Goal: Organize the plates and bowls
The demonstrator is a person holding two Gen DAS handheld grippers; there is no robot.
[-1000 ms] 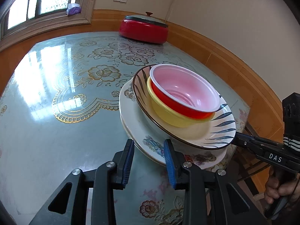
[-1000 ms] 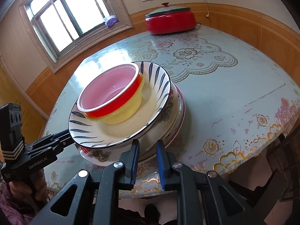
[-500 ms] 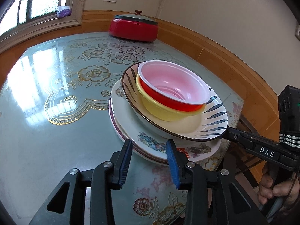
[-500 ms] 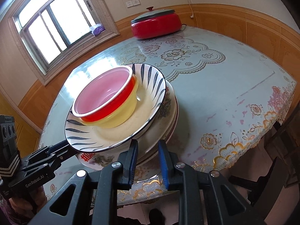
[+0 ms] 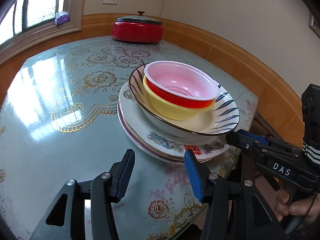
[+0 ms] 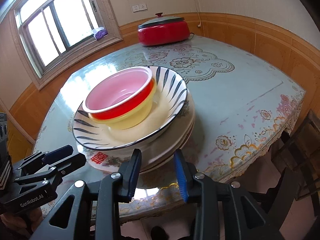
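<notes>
The left tongs point(image 5: 159, 173) are spread and hold nothing, just short of the stacked floral ceramic plates point(image 5: 166, 143) on the glass-topped floral worktop point(image 5: 60, 144). A striped deep plate point(image 5: 224, 116) tops them, holding a yellow plastic bowl point(image 5: 174, 112) with a red, pink-lined bowl point(image 5: 180, 84) nested inside. The stack sits near the worktop's near edge. The right tongs point(image 6: 158, 173), also spread, flank the stack's rim.

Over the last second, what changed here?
The left gripper and right gripper both opened wider, and neither holds anything. The red bowl, yellow bowl, striped plate and red pot stayed put.
</notes>
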